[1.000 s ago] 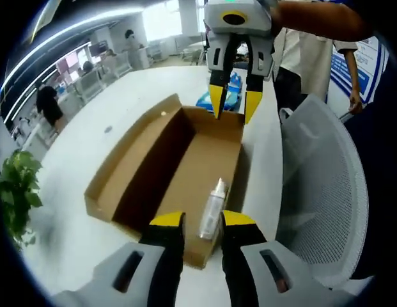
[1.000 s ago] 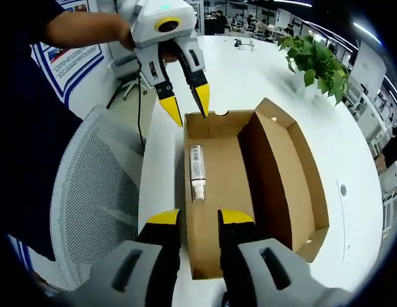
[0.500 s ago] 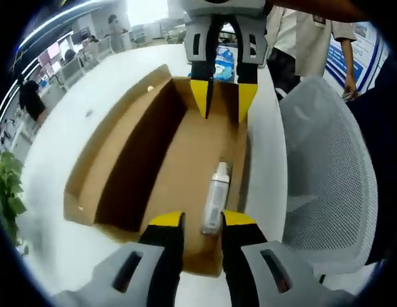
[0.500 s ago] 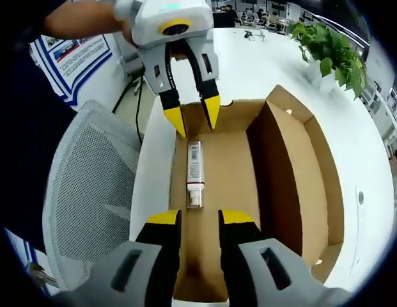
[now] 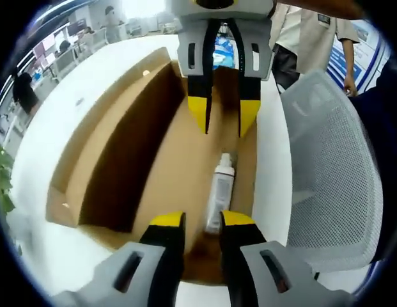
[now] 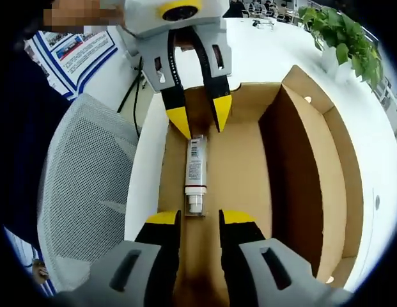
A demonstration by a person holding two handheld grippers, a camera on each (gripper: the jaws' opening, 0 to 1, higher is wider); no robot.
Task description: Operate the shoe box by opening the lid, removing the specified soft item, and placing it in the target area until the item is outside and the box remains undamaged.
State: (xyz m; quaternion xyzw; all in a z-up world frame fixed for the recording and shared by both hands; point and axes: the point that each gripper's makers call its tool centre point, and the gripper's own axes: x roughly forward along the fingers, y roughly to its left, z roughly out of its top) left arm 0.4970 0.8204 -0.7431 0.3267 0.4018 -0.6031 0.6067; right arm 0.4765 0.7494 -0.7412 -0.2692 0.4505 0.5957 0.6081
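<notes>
An open cardboard shoe box [image 5: 176,160] lies on a white table, its lid [image 5: 99,144] folded back along one long side. A white tube with a cap [image 5: 220,188] lies on the box floor by the wall nearest the chair. My left gripper [image 5: 202,220] hovers open over one end of the tube. My right gripper [image 5: 224,118] reaches in from the far end, open, tips just above the tube's other end. In the right gripper view the box [image 6: 240,166] holds the tube [image 6: 195,167] between my right gripper [image 6: 199,219] and my left gripper [image 6: 201,118].
A white mesh chair [image 5: 329,173] [image 6: 83,192] stands close along the box's side. The white table [image 6: 262,51] stretches beyond the box, with a potted plant [image 6: 342,35] at its far side. A person [image 5: 310,38] stands behind the chair.
Both grippers have come lower and nearer to each other over the box, so the box looms larger. The tube has not moved and nothing has been taken hold of.
</notes>
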